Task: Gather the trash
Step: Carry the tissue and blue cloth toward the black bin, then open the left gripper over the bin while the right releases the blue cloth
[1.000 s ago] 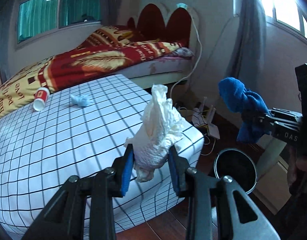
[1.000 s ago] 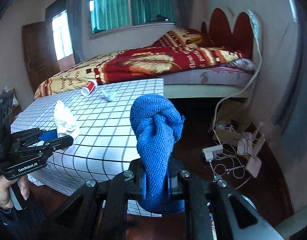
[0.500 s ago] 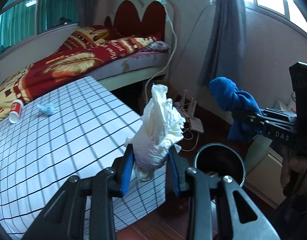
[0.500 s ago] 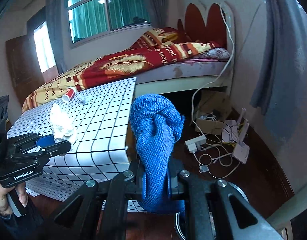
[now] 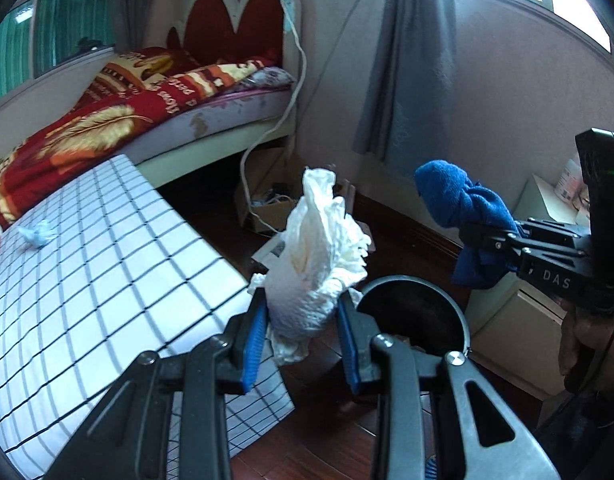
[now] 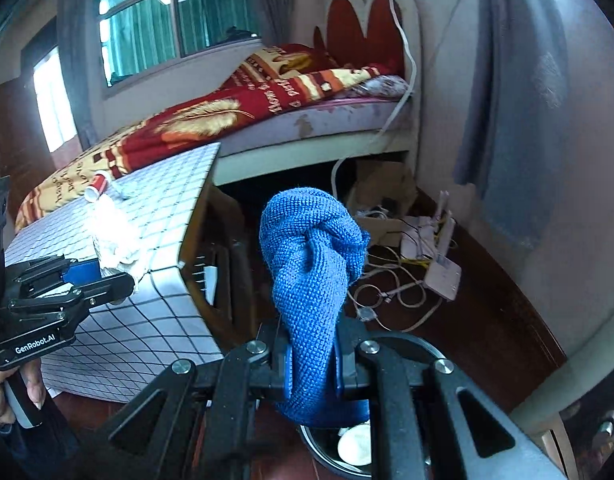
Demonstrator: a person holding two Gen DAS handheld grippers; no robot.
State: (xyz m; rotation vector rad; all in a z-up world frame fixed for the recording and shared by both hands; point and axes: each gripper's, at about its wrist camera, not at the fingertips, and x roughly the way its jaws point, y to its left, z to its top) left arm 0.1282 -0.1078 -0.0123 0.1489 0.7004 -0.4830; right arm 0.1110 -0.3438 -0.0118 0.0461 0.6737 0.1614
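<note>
My left gripper [image 5: 303, 340] is shut on a crumpled white paper towel [image 5: 317, 256], held in the air just left of a round black trash bin [image 5: 417, 314] on the floor. My right gripper [image 6: 313, 364] is shut on a knotted blue cloth [image 6: 311, 264], right above the bin [image 6: 347, 446], which holds some white trash. In the left wrist view the blue cloth [image 5: 461, 210] hangs to the right of the bin. A red paper cup [image 6: 97, 186] and a small pale blue wad [image 5: 37, 234] lie on the checked table [image 5: 87, 280].
A bed with a red blanket [image 5: 119, 120] stands behind the table. Cables, a power strip and a white router [image 6: 441, 264] lie on the wooden floor by the wall. A grey curtain [image 5: 411, 60] hangs at right. A pale low cabinet [image 5: 519, 316] stands beside the bin.
Both grippers have swung right, away from the table and toward the bin. The bin is now closer and larger in both views. Both still hold their loads.
</note>
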